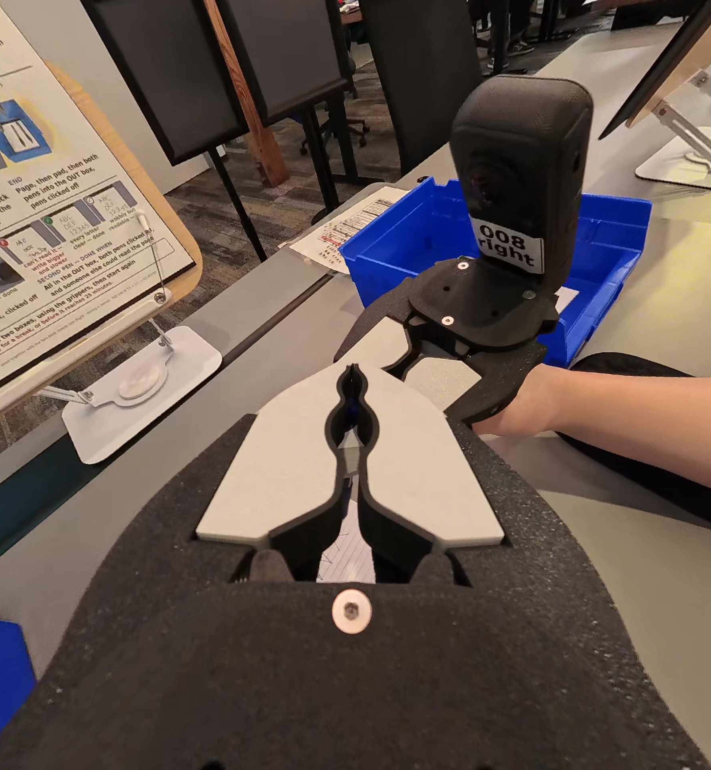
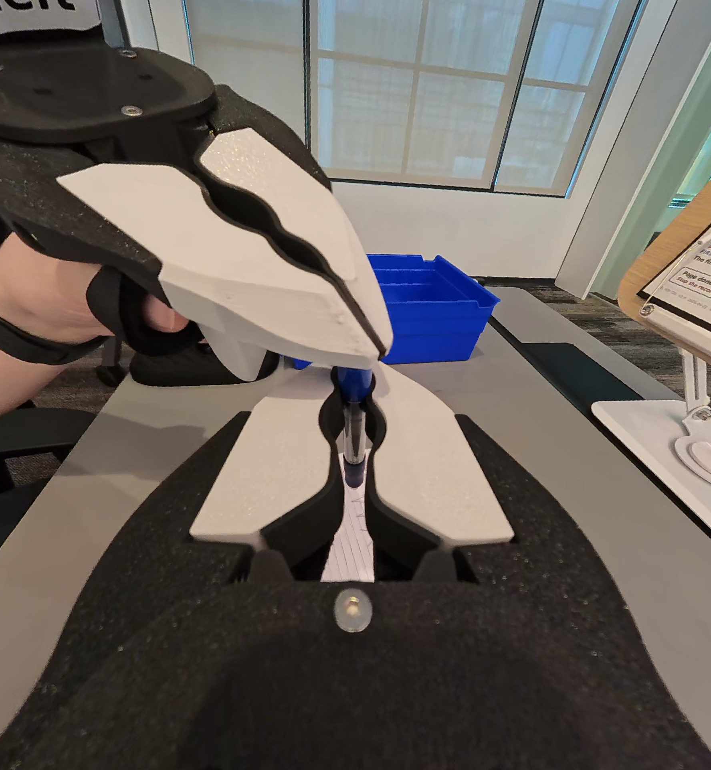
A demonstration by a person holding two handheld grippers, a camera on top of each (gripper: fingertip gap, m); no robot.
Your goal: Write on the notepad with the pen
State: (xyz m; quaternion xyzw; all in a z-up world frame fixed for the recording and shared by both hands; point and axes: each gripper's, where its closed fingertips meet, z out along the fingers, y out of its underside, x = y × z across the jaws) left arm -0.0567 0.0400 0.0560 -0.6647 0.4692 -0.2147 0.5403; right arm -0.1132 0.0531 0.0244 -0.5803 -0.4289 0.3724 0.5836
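In the right wrist view my right gripper is shut on a blue pen, which stands steeply with its tip down on the lined notepad. A few pen strokes show on the page. My left gripper comes in from the upper left, shut, with its tips at the pen's blue top end. In the left wrist view my left gripper is shut; a bit of the blue pen and the notepad show through the gap. The right gripper crosses just behind it.
A blue bin stands behind the grippers on a printed sheet. Another blue bin is ahead in the right wrist view. An instruction board on a white stand is at the left and also shows at the right. My right fingertips sit around 6 centimeters from my left ones.
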